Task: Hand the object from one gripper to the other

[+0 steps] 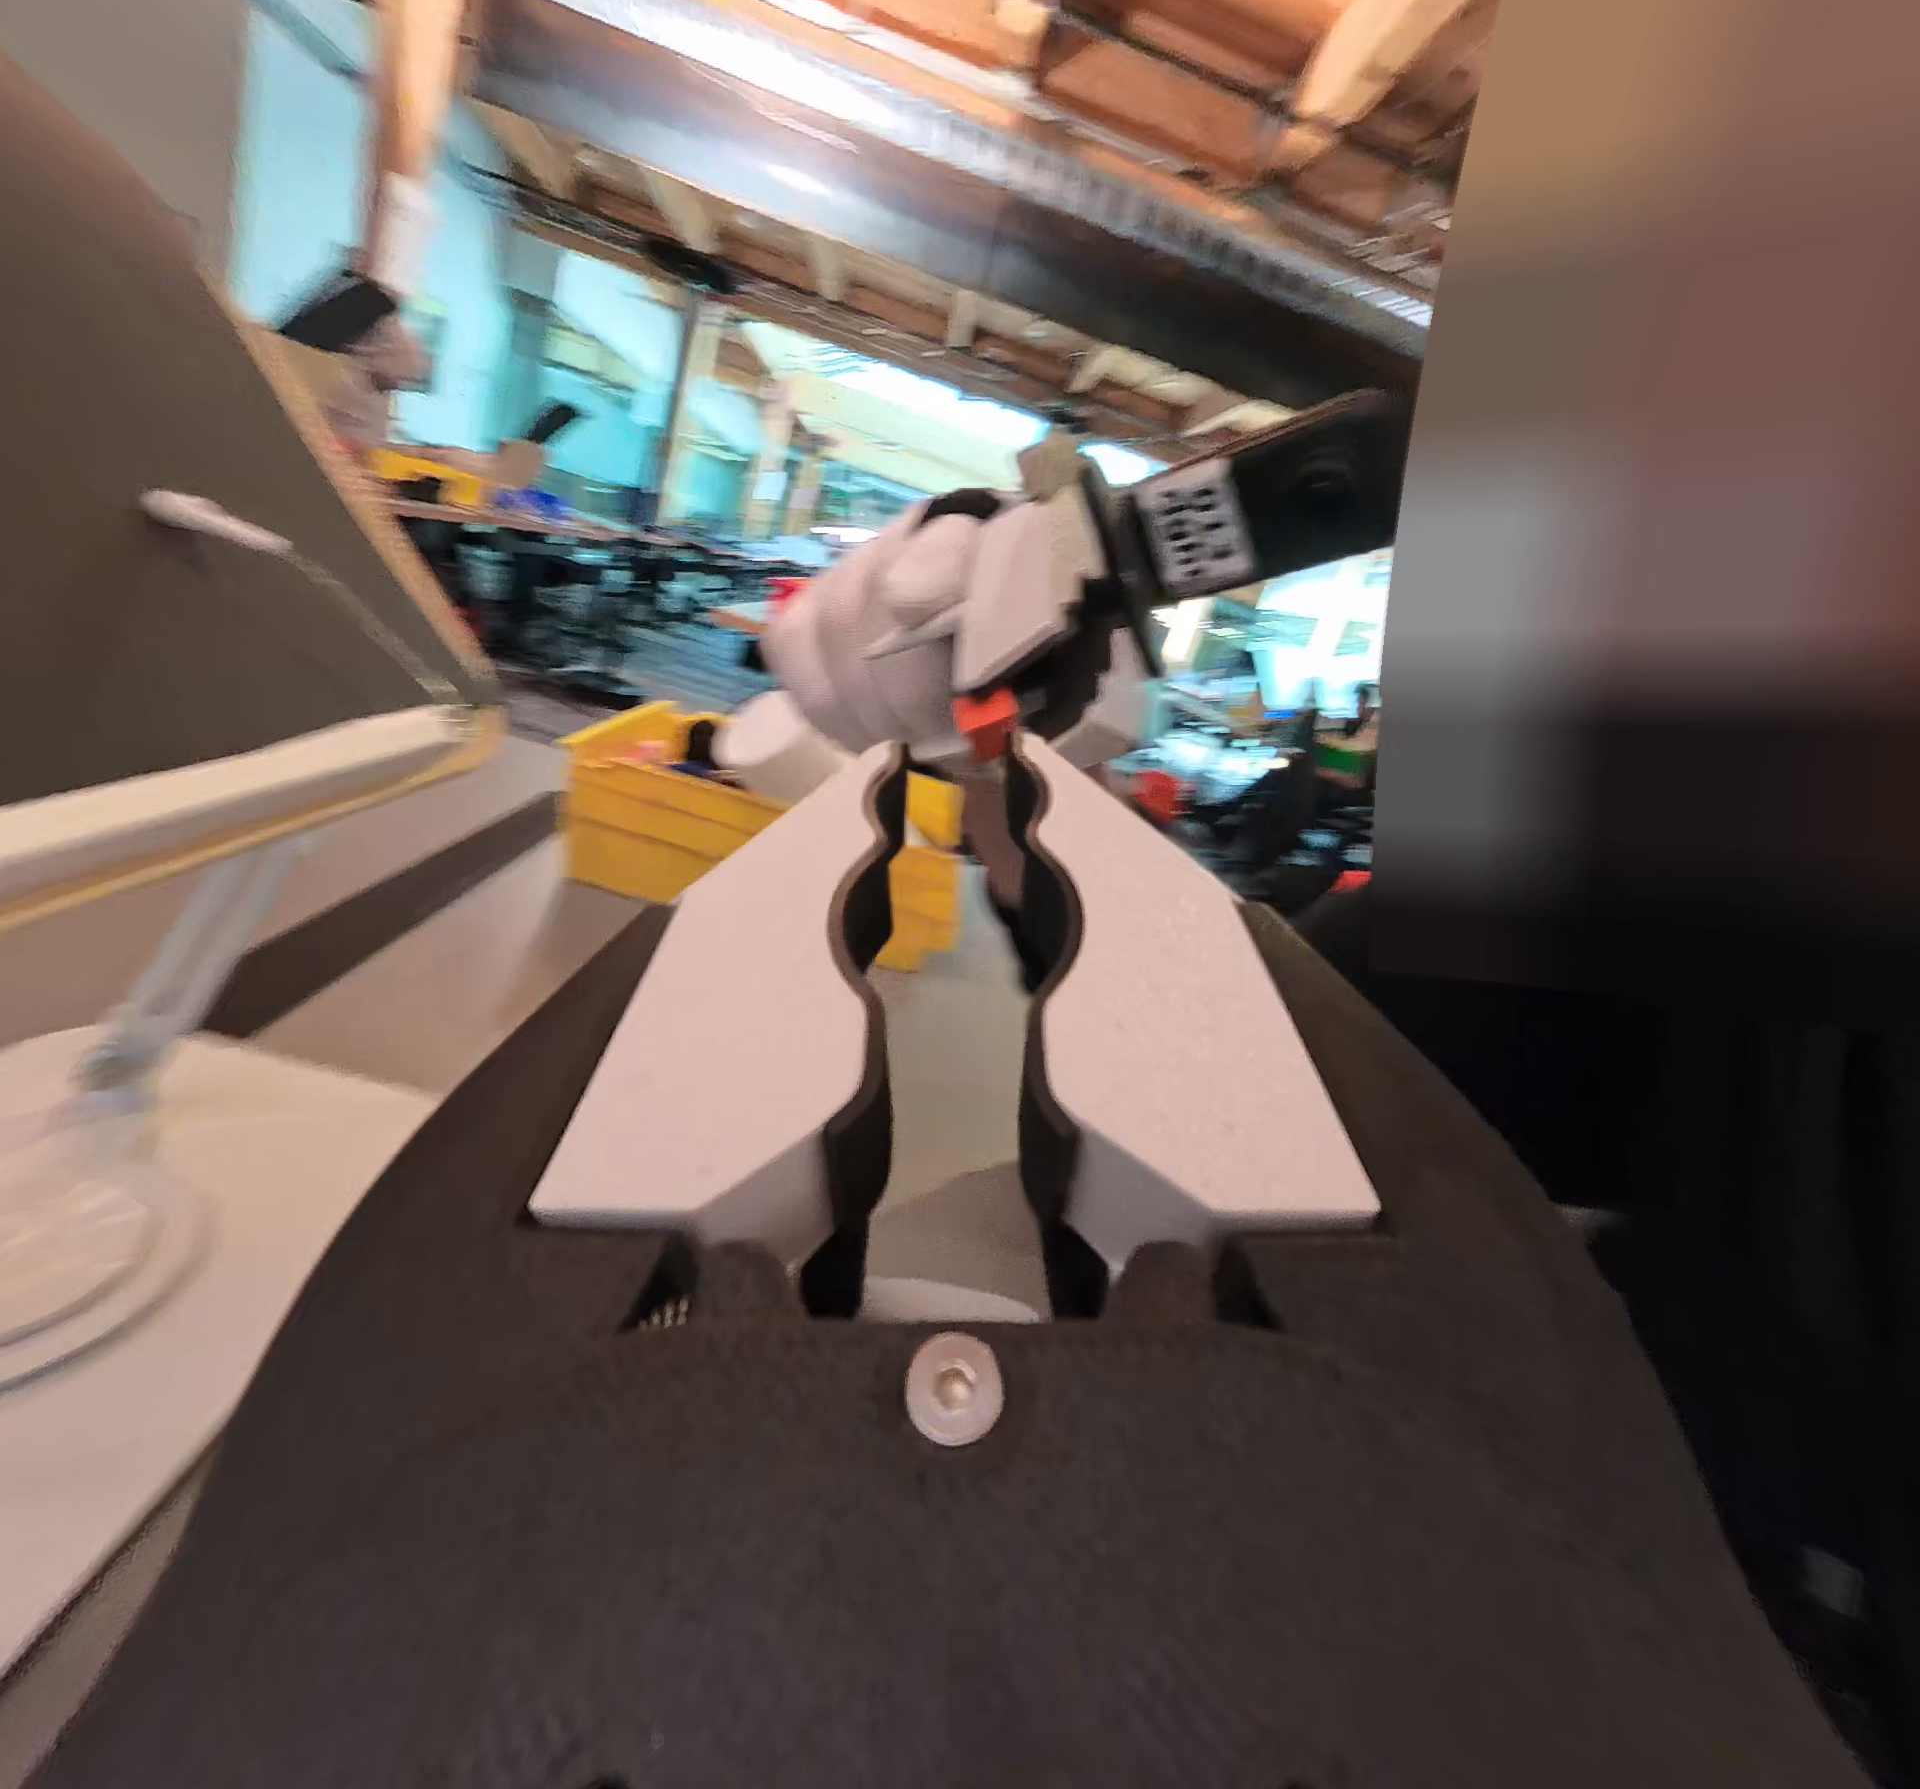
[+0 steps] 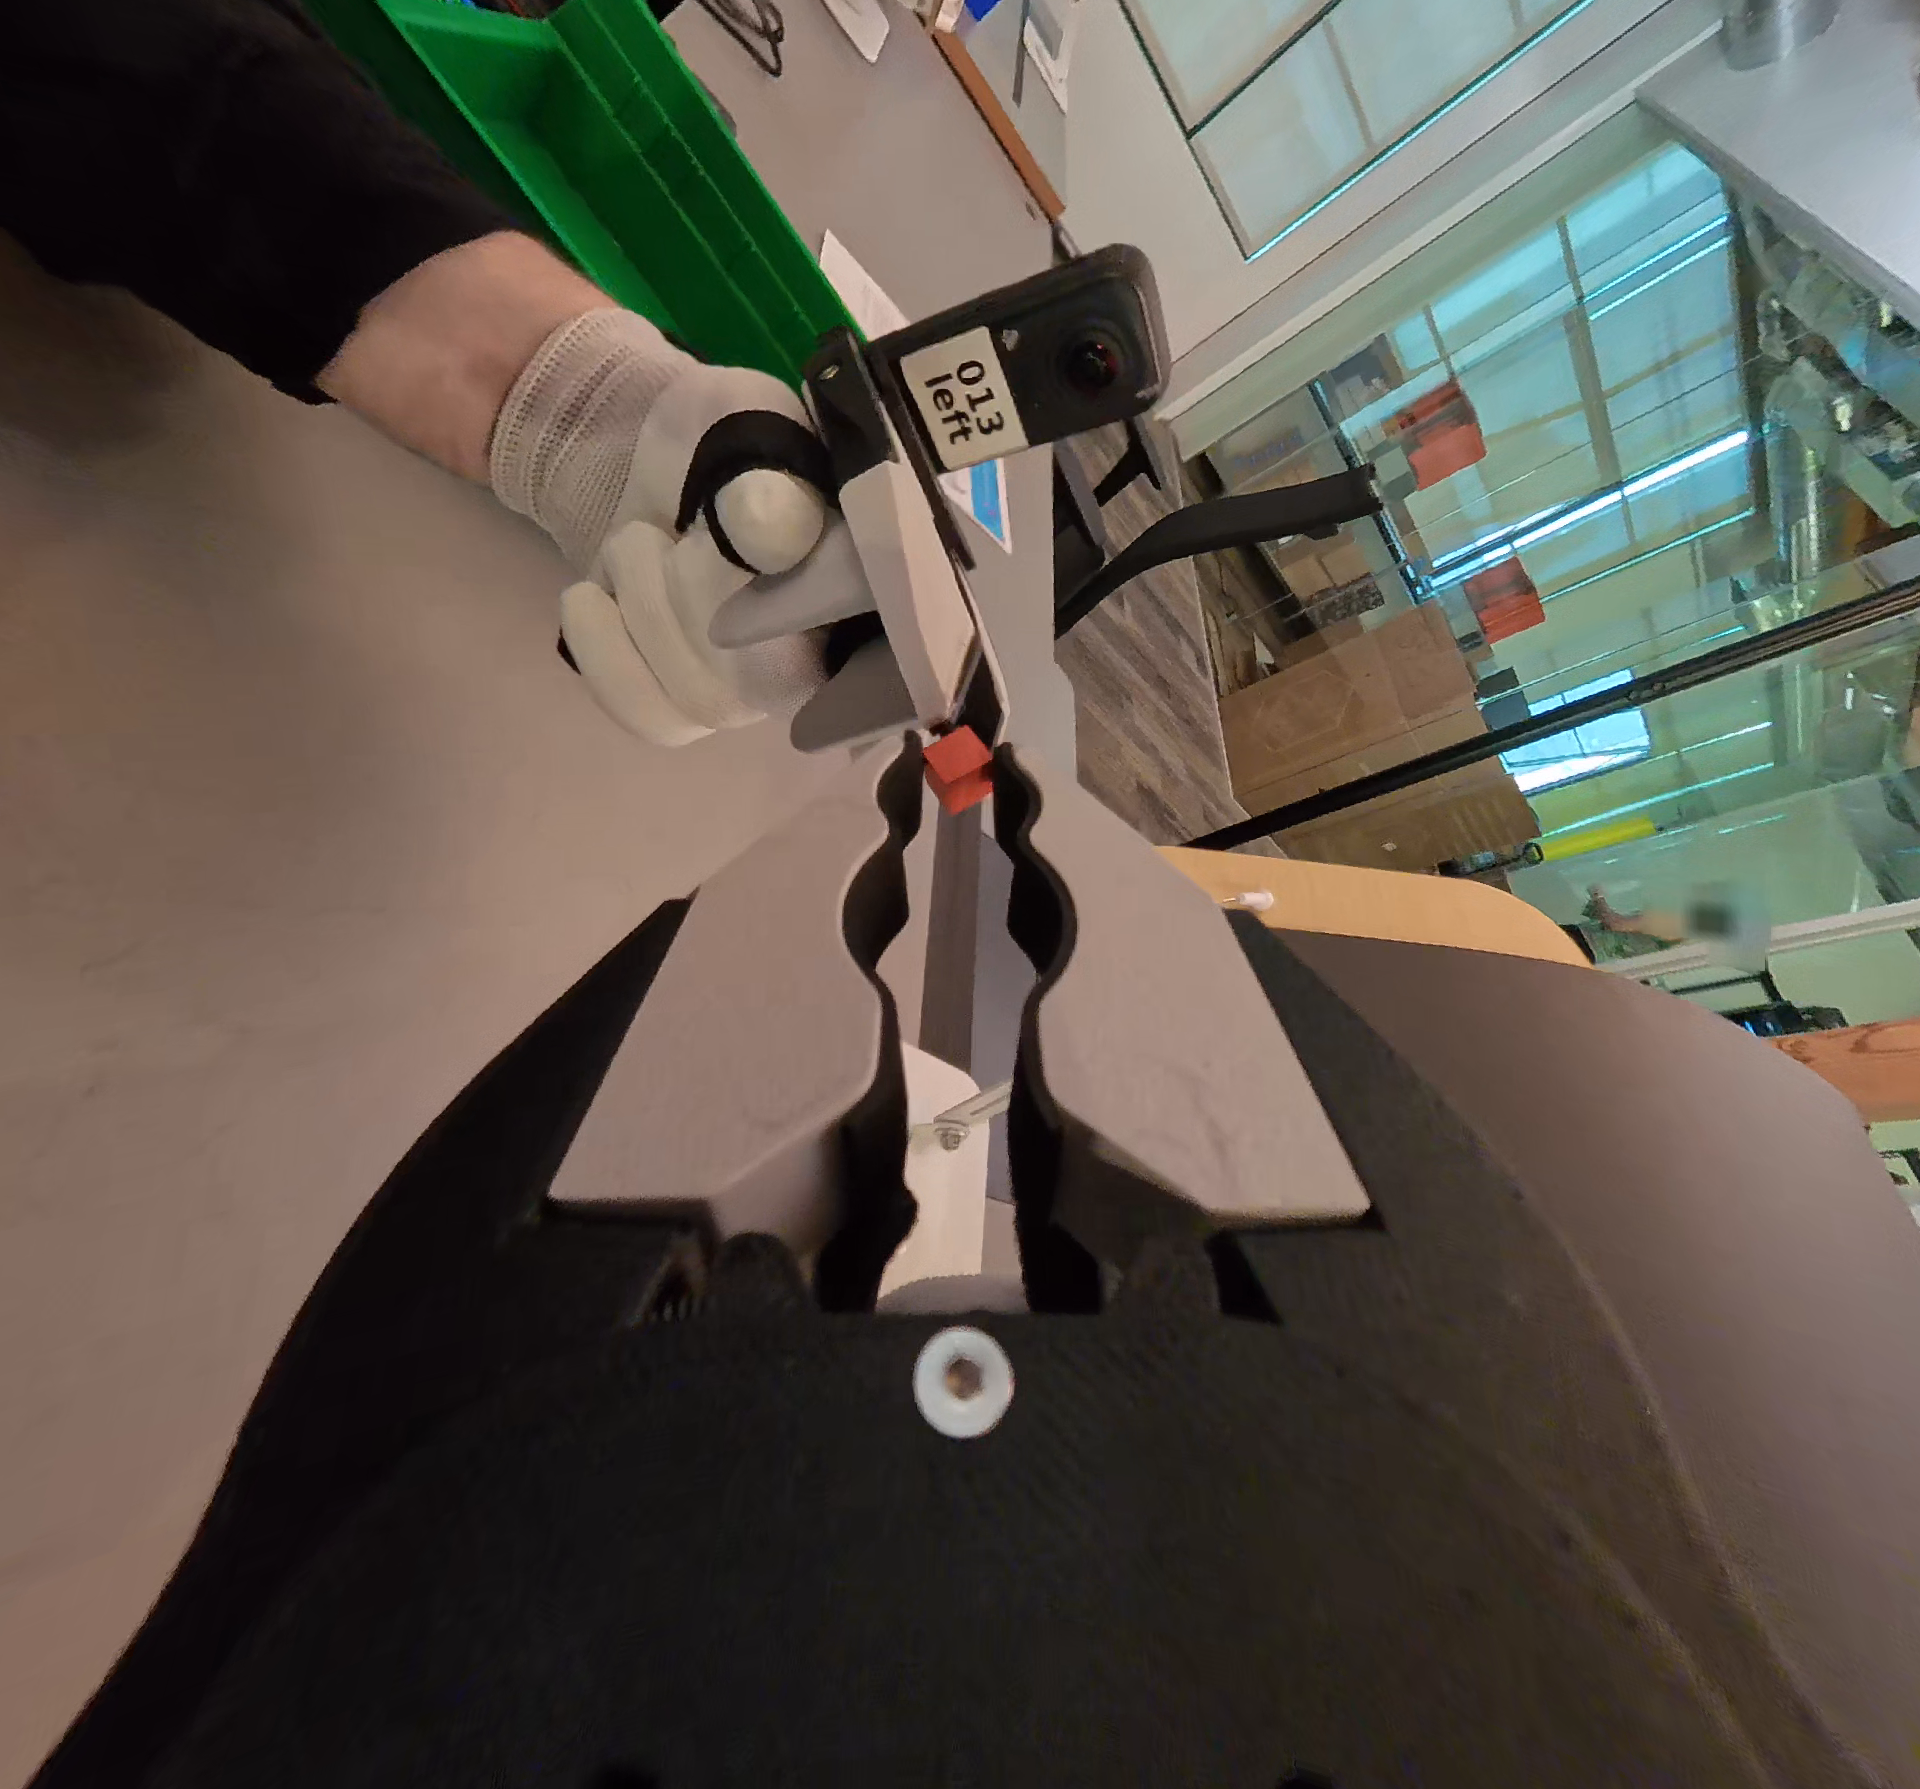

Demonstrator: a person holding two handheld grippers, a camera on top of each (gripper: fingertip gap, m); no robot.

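Nearest, finds right gripper (image 2: 958,765) narrowed about red block (image 2: 954,775), held clear above grey table (image 2: 312,804), met tip to tip by left gripper (image 1: 961,752), likewise narrowed, presumably for transfer; cannot tell which pinch bears it.

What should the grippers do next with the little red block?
Probably squeeze the right gripper snugly on the red block before the left gripper lets go: both tips meet at it in mid-air, and whose grip is firm is unclear.

A red block (image 2: 958,771), white gloves (image 2: 665,534), a green bin (image 2: 582,108), yellow bins (image 1: 644,804).
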